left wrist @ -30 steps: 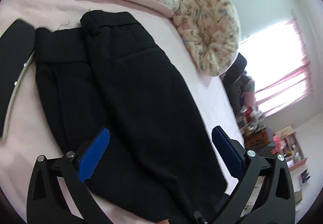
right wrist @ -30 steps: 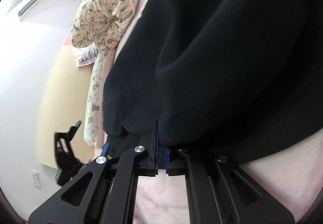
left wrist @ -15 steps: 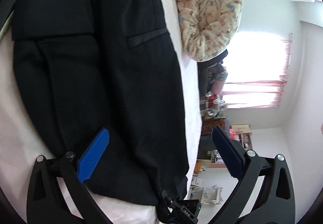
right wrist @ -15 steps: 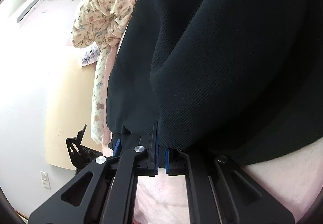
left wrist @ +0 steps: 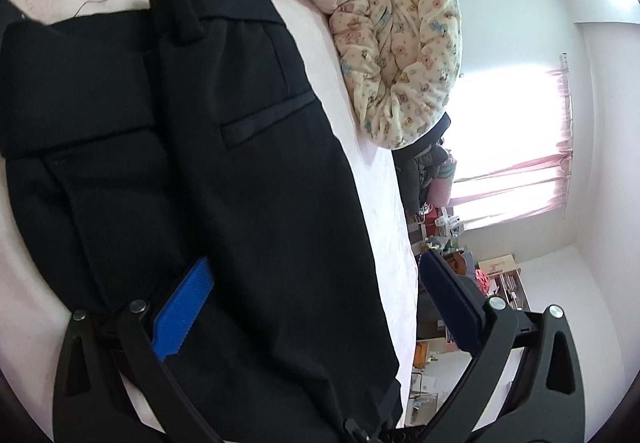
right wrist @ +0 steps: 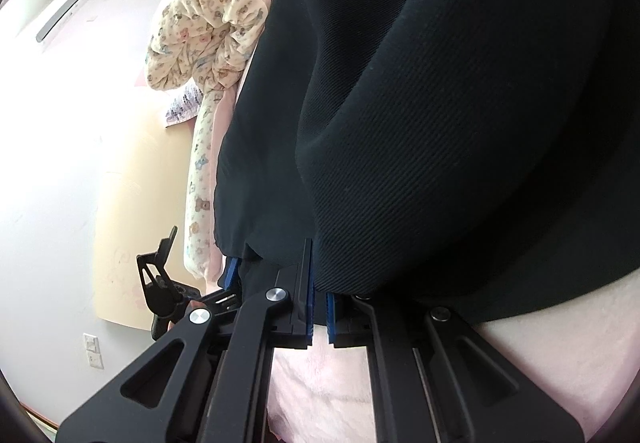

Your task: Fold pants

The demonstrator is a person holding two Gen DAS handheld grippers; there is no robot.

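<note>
**On the pink bed: pants folded lengthwise, cross-fold under way**

At the jaws, the right gripper (right wrist: 318,295) is clenched on a bunched edge of the black pants (left wrist: 248,179), lifting it off the pink sheet (right wrist: 560,355). The left gripper (left wrist: 316,307) stands spread wide, empty, its blue pads (left wrist: 182,309) straddling the lower cloth. Beyond, one leg lies over the other, waistband toward the floral quilt (left wrist: 404,55). The lengthwise fold looks done; folding end to waist remains. Since a second ago the left gripper has dropped closer to the cloth; the right's grip is unchanged.
</note>
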